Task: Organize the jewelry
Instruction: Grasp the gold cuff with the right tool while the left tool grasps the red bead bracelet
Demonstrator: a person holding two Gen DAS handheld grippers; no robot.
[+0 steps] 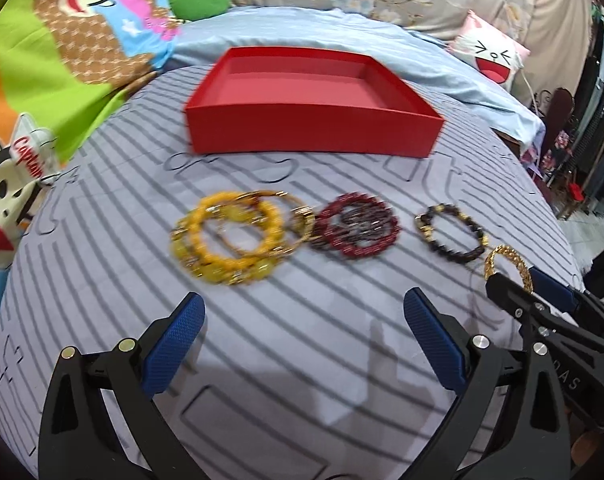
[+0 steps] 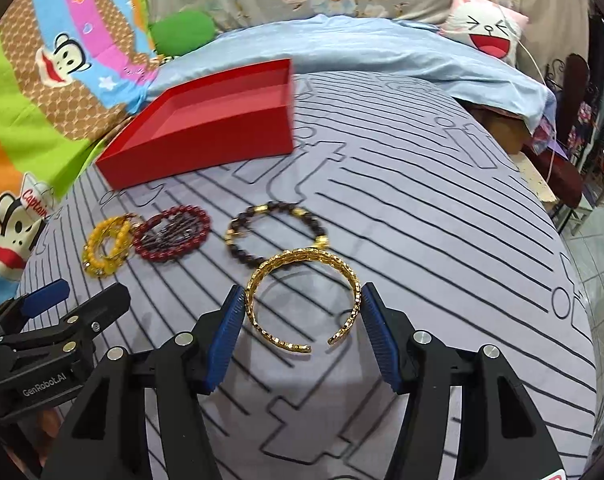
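My right gripper (image 2: 304,292) is shut on a gold open cuff bangle (image 2: 302,258), its blue pads pressing both sides; the bangle casts a shadow on the sheet below it. The left wrist view shows this gripper (image 1: 516,276) and bangle (image 1: 502,256) at the right. My left gripper (image 1: 304,300) stands open with nothing between its fingers, just short of a pile of yellow bead bracelets (image 1: 189,236). Dark red bead bracelets (image 1: 354,226) and a dark bead bracelet with gold charms (image 1: 426,228) lie in the same row. An empty red box (image 1: 314,136) sits behind them.
Everything lies on a grey striped bedsheet (image 1: 302,360). A cartoon-print blanket (image 1: 61,60) borders the left, a light blue cover (image 1: 422,48) and a cat-face pillow (image 1: 490,56) the back. The bed drops off at the right toward furniture (image 2: 562,168).
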